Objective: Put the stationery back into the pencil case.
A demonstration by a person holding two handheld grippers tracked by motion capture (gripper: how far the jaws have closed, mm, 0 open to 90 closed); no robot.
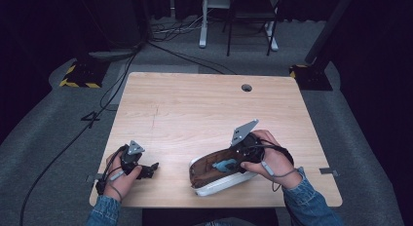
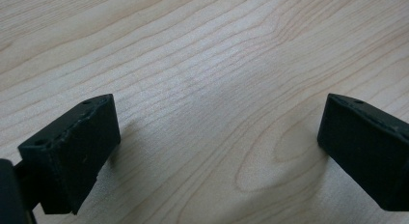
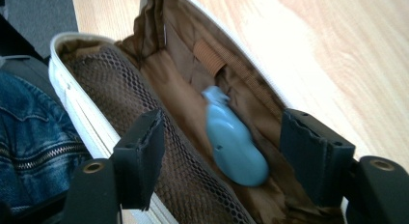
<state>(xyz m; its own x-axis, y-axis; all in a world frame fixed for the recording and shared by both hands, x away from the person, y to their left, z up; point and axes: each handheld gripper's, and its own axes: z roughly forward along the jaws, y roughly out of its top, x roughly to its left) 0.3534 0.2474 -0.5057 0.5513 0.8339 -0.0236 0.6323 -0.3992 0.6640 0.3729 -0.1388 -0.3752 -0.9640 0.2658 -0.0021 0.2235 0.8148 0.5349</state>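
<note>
An open white pouch (image 1: 221, 185) with brown lining lies at the table's near right. Inside it rests a small light-blue object (image 1: 225, 164). My right gripper (image 1: 238, 155) is held at the pouch's mouth, pointing into it. In the right gripper view the pouch's white wall (image 3: 79, 105) and a brown mesh pocket (image 3: 144, 93) show, and the blue object (image 3: 236, 147) lies slightly blurred on the lining. The right gripper (image 3: 224, 137) is open, its jaws either side of the object and apart from it. My left gripper (image 1: 152, 168) rests at the near left, open (image 2: 219, 118) over bare wood.
The wooden table (image 1: 195, 104) has a round cable hole (image 1: 246, 87) at its far right. Blue denim (image 3: 29, 137) lies just past the near edge. Cables and stand bases with yellow-black tape (image 1: 78, 77) sit on the grey floor beyond.
</note>
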